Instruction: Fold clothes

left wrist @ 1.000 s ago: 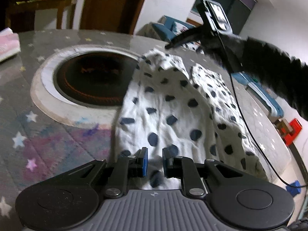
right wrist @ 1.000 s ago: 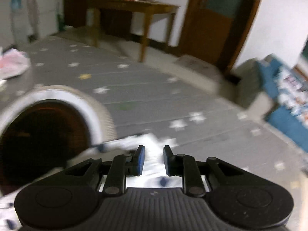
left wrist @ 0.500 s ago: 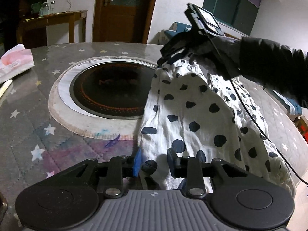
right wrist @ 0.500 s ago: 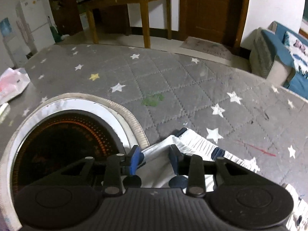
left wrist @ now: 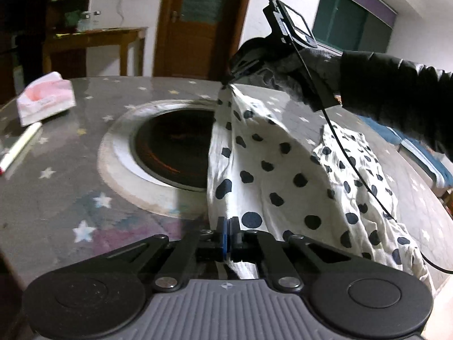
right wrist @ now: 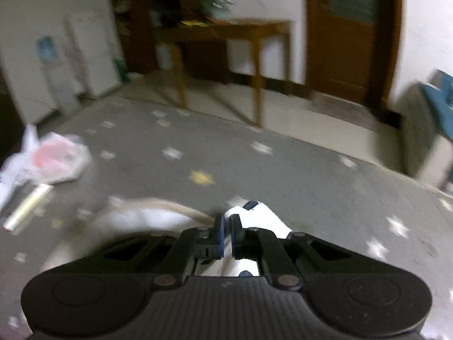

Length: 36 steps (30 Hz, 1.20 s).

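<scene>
Both tongs clamped on the dotted cloth: left tongs grip its near hem, right tongs lift the far corner off the worktop, rest draped toward worktop's right edge.

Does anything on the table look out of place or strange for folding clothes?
Yes. The cloth lies partly over the dark round hotplate set in the table, an odd spot for fabric. A pen lies loose nearby.

Open star-patterned grey tabletop is left clear; passage is blocked by a pink tissue pack and white marker.
</scene>
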Motion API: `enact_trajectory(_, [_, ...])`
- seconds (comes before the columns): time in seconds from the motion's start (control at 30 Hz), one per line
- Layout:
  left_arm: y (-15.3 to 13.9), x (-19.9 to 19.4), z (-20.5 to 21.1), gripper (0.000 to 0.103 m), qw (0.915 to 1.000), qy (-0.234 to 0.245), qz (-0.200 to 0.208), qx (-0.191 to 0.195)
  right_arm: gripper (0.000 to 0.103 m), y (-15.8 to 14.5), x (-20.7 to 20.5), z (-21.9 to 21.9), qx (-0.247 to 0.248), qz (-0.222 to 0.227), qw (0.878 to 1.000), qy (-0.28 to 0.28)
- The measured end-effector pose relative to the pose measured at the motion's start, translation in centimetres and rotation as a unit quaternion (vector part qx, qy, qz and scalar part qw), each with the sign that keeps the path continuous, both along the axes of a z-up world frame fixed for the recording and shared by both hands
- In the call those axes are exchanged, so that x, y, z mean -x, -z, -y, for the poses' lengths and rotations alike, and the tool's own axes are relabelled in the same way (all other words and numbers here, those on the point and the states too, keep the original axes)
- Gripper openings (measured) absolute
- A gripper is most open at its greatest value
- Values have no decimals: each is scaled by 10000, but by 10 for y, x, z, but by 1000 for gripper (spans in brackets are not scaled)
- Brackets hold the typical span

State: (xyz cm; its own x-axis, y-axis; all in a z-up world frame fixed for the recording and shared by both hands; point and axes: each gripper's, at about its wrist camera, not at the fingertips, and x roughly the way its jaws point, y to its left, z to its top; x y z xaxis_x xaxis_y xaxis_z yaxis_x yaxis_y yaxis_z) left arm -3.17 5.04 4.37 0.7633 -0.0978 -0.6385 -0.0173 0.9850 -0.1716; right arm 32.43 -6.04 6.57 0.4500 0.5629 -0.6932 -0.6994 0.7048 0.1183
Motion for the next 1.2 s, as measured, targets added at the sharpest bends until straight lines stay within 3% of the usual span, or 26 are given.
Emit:
enact_trajectory(0.03, [0,1,-2,2,10000,-66,-35,-7,11,-2,2,-7,-83,-55,9999,-63])
enact_trajectory(0.13, [3,5,-5,2,9997,-201,-144,-13,12,-6,11,-13,-56,-21,9997,-228])
enact_trajectory(0.27, [2,10,-10,3,9997,-164,-177,18,15,-14,25,10,231,132,9993,-274])
enact_trajectory(0.47, [-10,10,-14,6,9999,-116,43,66,20,-15,36,99,648,34,9969,447])
enact_trajectory(0.53, [-15,8,-13,6,9997,10,134,207,27,-9,42,136,735,-119,9942,781])
enact_trajectory(0.63, [-18,1,-3,6,9990,271,215,299,30,5,58,187,894,-180,9894,1133])
enact_trajectory(0.8, [-11,-20,24,6,9965,739,124,371,30,30,73,245,724,-454,9816,1709])
enact_trajectory(0.97, [4,-40,39,6,9960,861,-98,199,30,43,66,261,408,-432,9787,1968])
enact_trajectory(1.2, [17,-50,26,6,9984,422,-381,13,36,52,39,257,654,106,9738,2177])
